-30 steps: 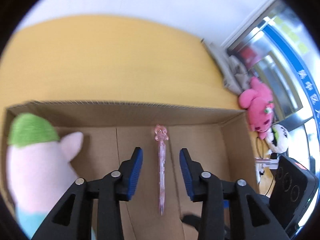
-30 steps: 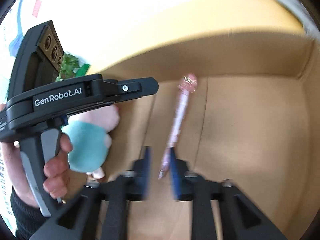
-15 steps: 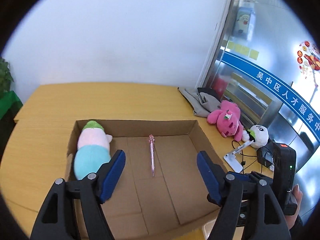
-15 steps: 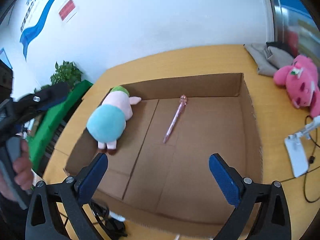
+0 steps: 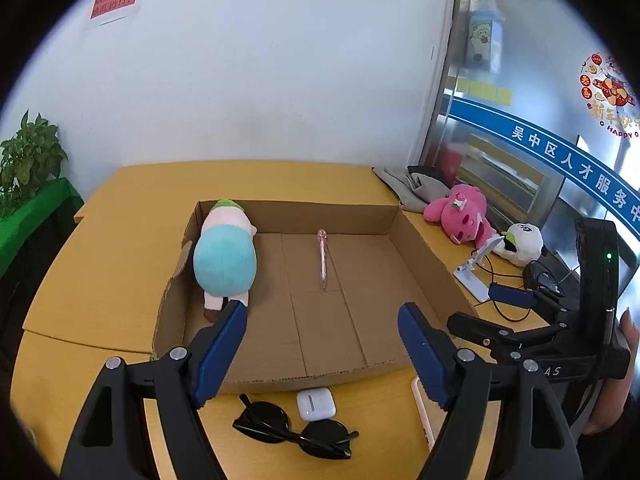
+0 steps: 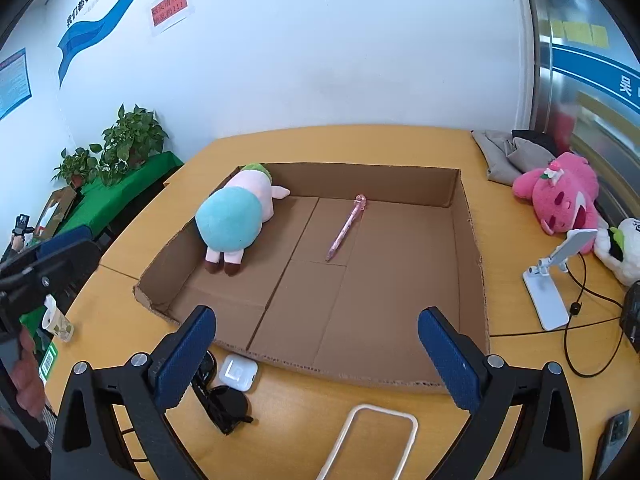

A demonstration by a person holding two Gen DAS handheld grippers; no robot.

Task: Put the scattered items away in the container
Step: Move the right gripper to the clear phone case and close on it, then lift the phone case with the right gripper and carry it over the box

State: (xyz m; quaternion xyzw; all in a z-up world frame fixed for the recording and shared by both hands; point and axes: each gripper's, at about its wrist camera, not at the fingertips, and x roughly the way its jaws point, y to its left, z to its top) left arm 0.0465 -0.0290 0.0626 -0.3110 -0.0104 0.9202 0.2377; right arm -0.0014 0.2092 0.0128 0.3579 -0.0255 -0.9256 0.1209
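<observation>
Two items already lie in the cardboard box [image 6: 466, 240]: a plush toy [image 6: 236, 220] with a teal body against the left wall toward the far corner, and a pink pen [image 6: 346, 228] flat on the floor near the middle, its ornamented end toward the far wall. Most of the box floor is bare, so there is plenty of room for more.

Three items appear to be left on the counter [image 5: 120, 216], just outside the near wall of the box: black sunglasses [image 5: 292, 430], folded, a white earbud case [image 5: 316, 403] just beside them and close to the cardboard, and a pale phone case [image 6: 370, 440] to their right, lying flat and nearest the cameras. Judged from this, the task is somewhat under halfway.

Both grippers hover above this near strip, pointing down toward the box. The left gripper [image 5: 322, 344] has its jaws spread wide with nothing between them; they have just been opening. The right gripper [image 6: 316, 356] is parted as wide, also holding nothing, its opening having just finished
</observation>
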